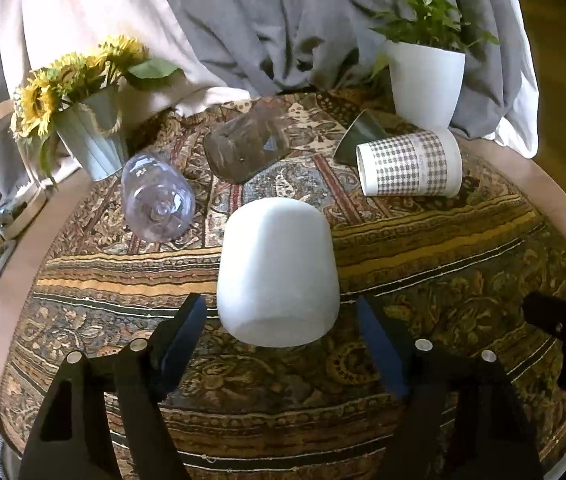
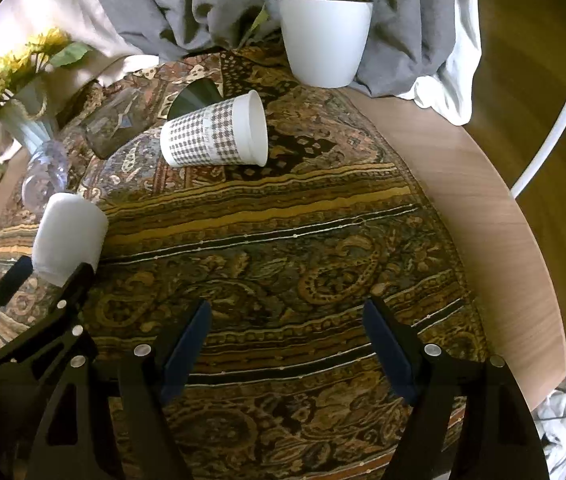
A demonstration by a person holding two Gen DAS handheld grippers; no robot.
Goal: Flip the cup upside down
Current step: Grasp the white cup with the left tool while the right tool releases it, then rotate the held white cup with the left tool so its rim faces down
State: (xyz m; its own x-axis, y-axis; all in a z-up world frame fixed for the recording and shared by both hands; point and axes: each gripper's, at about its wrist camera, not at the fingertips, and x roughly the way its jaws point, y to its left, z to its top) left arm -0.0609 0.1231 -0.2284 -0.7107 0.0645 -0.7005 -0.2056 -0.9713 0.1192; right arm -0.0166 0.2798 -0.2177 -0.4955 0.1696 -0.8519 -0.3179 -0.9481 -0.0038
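A plain white cup (image 1: 277,270) lies on its side on the patterned cloth (image 1: 423,240), its base toward me. My left gripper (image 1: 281,316) is open, its two fingers on either side of the cup's near end, not touching it. The cup also shows in the right wrist view (image 2: 70,234) at the left, with the left gripper (image 2: 53,274) around its near end. My right gripper (image 2: 287,320) is open and empty above bare cloth (image 2: 283,240).
A checked paper cup (image 1: 409,168) lies on its side, also in the right wrist view (image 2: 215,136). A clear plastic cup (image 1: 157,200), a brown glass (image 1: 243,148) and a dark cup (image 1: 359,134) lie nearby. A sunflower pot (image 1: 91,132) and a white plant pot (image 1: 423,80) stand at the back.
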